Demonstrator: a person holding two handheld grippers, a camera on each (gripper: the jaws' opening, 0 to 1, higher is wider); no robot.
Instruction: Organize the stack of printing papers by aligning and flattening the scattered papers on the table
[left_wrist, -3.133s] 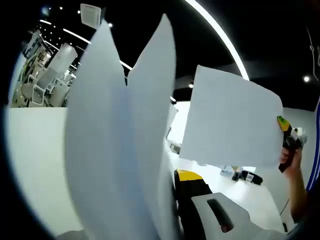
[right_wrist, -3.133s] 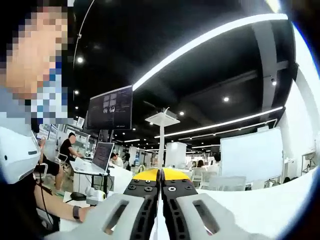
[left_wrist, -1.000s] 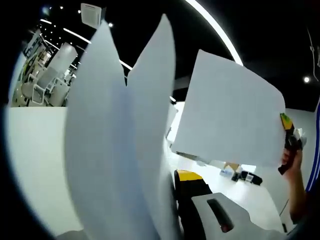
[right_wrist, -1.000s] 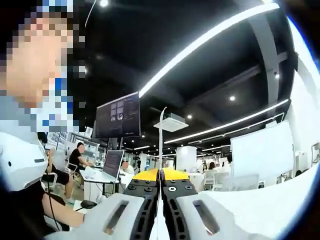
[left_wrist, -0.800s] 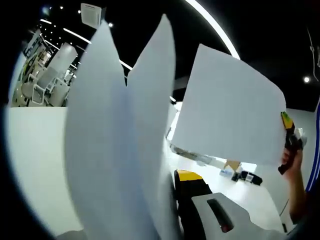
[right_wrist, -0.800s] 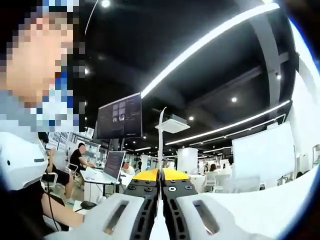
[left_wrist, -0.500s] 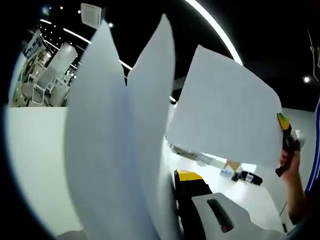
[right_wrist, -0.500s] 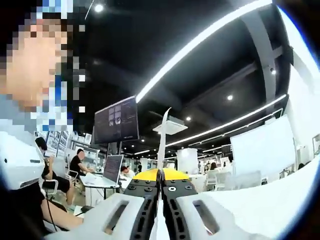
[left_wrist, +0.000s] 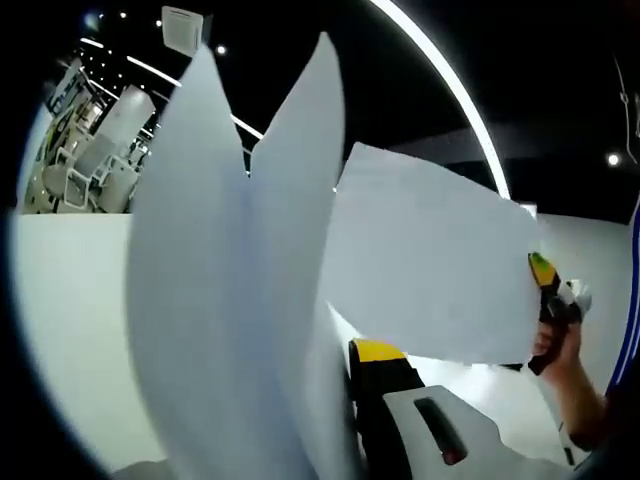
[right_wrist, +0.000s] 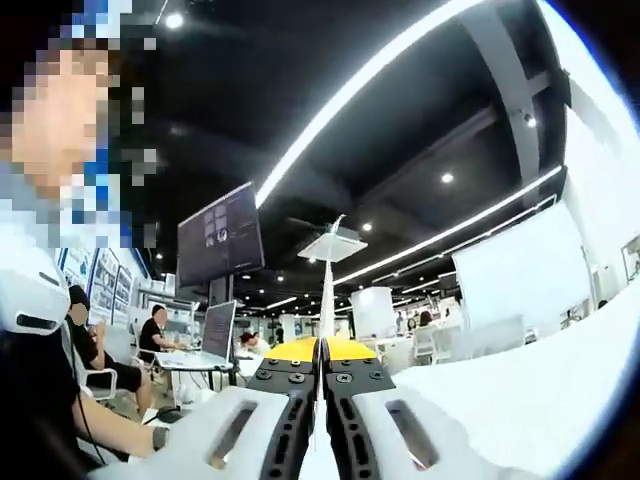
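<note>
- The left tool (left_wrist: 352, 360) holds a bunch of printing papers (left_wrist: 230, 300) upright in front of its camera; the sheets fan apart at the top into two separate peaks, so their edges are not lined up.
- Only one yellow-tipped jaw of the left tool shows beside the paper; the sheets run down along it, so I judge it clamped on them.
- The right tool (right_wrist: 320, 352) has its jaws pressed together on a single sheet (right_wrist: 326, 290), seen edge-on as a thin white line rising between the yellow tips.
- In the left gripper view that single sheet (left_wrist: 430, 265) hangs in the air to the right of the bunch, its near edge close to it, with the right tool (left_wrist: 545, 285) and the person's hand (left_wrist: 552, 335) at its far corner.
- Judged from this, the task is partway: the sheets are lifted, not yet joined, squared or laid flat on the white counter (right_wrist: 530, 390).
- Left to do: bring the single sheet onto the bunch, even the edges, set the stack down and flatten it.
</note>
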